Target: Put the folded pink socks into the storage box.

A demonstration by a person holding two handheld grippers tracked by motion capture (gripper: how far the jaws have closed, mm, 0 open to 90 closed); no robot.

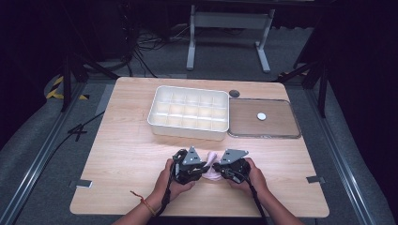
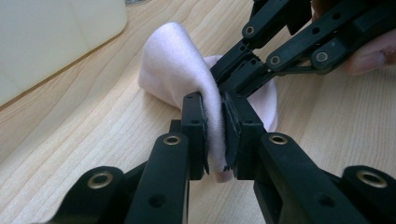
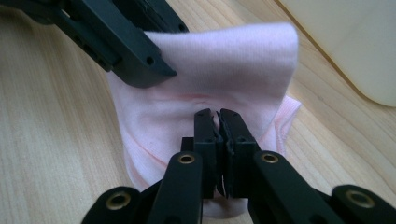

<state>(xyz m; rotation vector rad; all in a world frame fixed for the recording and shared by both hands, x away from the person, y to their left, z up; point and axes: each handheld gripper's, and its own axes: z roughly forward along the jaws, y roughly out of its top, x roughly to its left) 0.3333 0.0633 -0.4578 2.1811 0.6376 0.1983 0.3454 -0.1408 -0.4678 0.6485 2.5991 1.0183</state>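
A small pale pink knitted cloth [image 2: 180, 70] (probably a sock, though its full shape is hidden by its folds) is held just above the light wooden table [image 1: 126, 154], near the front edge and in front of the white plastic divided box [image 1: 189, 112]. It is gripped from both sides: the left gripper [image 2: 215, 135] is clamped on one fold of it, and the right gripper [image 3: 218, 140] is pinched tight on another part, the two sets of jaws almost meeting across the fabric. The cloth is bunched and doubled over, so folding or rolling is judged to be under way but unfinished. No compartment of the divided box is seen to hold anything, so stowing is judged to remain. Beside the box lies a transparent flat lid [image 1: 263, 119] with a small white disc [image 1: 261, 116] on it, untouched.
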